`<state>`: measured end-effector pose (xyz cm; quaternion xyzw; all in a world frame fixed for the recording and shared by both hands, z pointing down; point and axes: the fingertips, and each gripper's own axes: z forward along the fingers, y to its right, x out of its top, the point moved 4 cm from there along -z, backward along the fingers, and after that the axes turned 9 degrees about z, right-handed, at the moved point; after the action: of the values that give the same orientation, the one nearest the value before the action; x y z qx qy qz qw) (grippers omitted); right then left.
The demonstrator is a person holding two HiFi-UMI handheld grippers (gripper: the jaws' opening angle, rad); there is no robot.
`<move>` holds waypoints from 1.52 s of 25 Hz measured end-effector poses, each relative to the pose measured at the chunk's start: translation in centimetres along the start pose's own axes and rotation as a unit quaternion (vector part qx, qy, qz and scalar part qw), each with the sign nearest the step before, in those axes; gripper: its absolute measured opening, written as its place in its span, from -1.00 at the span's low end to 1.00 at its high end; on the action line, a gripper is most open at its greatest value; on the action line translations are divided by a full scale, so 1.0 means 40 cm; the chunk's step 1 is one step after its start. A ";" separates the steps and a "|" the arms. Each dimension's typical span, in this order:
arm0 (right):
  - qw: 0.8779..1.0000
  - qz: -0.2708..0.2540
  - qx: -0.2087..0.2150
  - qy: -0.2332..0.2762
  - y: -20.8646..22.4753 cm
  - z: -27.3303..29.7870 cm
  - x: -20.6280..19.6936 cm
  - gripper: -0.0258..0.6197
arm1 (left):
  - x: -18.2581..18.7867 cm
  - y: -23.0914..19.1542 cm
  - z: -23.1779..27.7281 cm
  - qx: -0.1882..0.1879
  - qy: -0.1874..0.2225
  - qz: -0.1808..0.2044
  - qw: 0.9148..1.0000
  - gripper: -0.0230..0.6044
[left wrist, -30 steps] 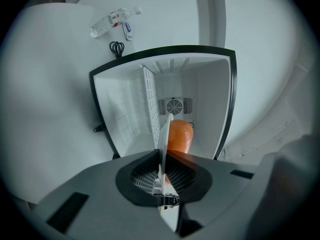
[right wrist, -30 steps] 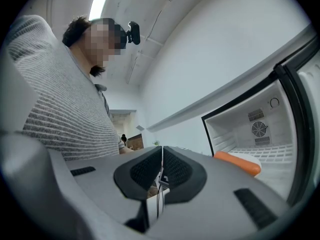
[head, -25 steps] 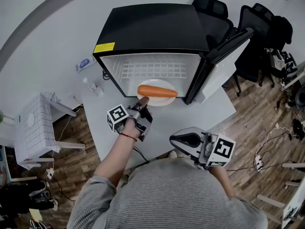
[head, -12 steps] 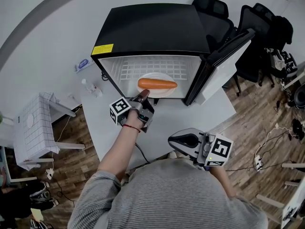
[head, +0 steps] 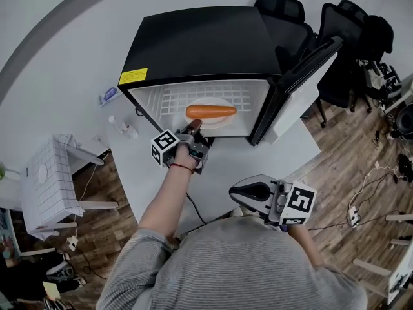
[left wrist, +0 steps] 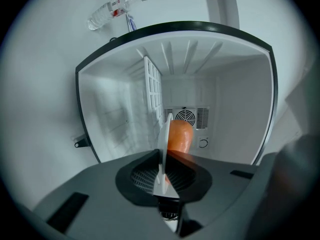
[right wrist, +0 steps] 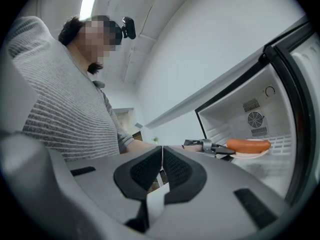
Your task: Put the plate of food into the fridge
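A white plate (head: 224,122) carrying a long orange sausage (head: 211,112) hangs inside the mouth of the open black fridge (head: 206,41), above its wire shelf (head: 174,97). My left gripper (head: 195,127) is shut on the plate's near rim. In the left gripper view the plate (left wrist: 162,146) stands edge-on between the pads of that gripper (left wrist: 161,176), with the sausage (left wrist: 179,135) behind it and the fridge's back-wall fan (left wrist: 186,117) beyond. My right gripper (head: 248,190) hangs low near my chest, shut and empty; its own view shows the gripper (right wrist: 162,159) with pads touching.
The fridge door (head: 303,86) stands open at the right. A water bottle (head: 122,126) lies on the white table (head: 258,157) left of the fridge. Black chairs (head: 352,50) stand behind, and a white gridded box (head: 48,173) is at the far left.
My left gripper has moved forward with the plate, carrying it from the table in front of the fridge into the fridge opening. The right gripper has hardly moved.
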<state>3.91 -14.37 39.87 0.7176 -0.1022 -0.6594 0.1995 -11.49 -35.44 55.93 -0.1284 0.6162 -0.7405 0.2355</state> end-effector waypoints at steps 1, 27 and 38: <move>1.000 0.000 0.000 0.000 0.004 0.001 0.002 -0.87 | 0.003 -0.004 0.004 0.002 0.001 -0.002 1.000 -0.82; 1.000 0.012 -0.008 -0.004 0.040 -0.017 0.003 -0.87 | 0.035 -0.030 0.088 0.012 0.033 -0.024 0.999 -0.81; 1.000 0.017 -0.016 -0.003 0.047 -0.031 -0.003 -0.87 | 0.038 -0.021 0.122 0.014 0.036 -0.025 0.999 -0.82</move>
<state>5.35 -15.80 40.84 0.7103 -0.1045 -0.6600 0.2213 -10.60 -40.26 57.62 -0.1133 0.6109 -0.7586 0.1964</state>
